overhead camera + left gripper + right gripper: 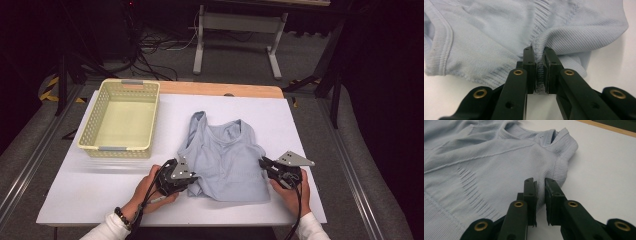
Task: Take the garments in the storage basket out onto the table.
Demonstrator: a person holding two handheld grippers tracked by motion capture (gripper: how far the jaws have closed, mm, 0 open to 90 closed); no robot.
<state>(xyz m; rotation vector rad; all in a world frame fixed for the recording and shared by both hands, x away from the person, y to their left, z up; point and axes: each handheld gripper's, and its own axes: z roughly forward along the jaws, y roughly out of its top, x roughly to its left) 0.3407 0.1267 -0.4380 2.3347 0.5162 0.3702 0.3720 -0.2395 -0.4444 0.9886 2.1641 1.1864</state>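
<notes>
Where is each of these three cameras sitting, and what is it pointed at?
High view: above the table, looking forward and down on top and basket; both hands show.
Left gripper view: rides the left gripper, whose jaws pinch the top's ribbed hem.
Right gripper view: rides the right gripper, at the top's edge.
All share the light blue top.

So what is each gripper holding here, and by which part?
The left gripper pinches the ribbed hem of the light blue top. The right gripper is nearly shut at the top's side edge; whether cloth is caught cannot be told.
</notes>
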